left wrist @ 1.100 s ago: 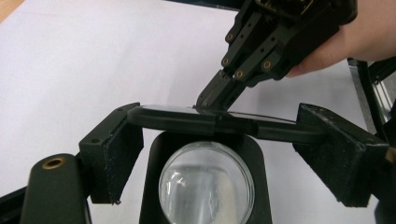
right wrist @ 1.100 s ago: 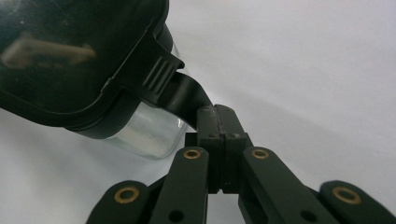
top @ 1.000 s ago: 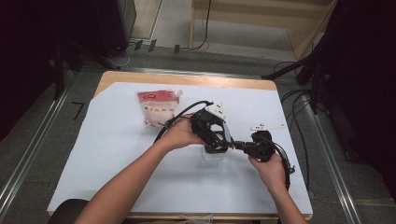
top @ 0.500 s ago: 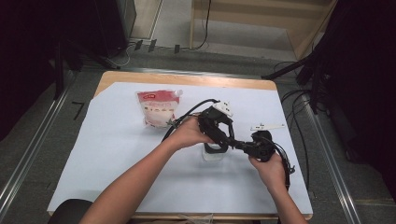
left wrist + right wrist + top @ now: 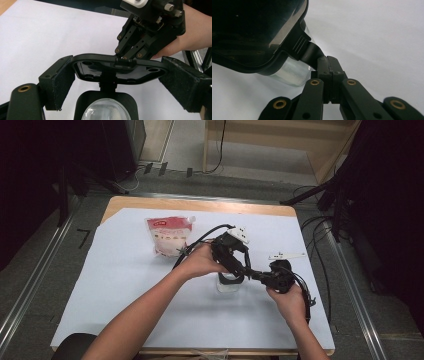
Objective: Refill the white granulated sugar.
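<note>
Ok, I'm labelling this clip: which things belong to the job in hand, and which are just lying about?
In the job: black lid, clear container, left gripper across the lid, right gripper pinching its tab.
Lying about: red and white pouch, white sheet.

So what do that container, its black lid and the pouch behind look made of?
Container: clear, probably glass or hard plastic, since its see-through wall glints. Black lid: moulded plastic, satin, with ribbed tab and screw bosses. Pouch: glossy printed plastic film, slightly crinkled.

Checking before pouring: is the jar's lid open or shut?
Open. The lid is lifted clear of the jar, held edge to edge by the left gripper.
</note>
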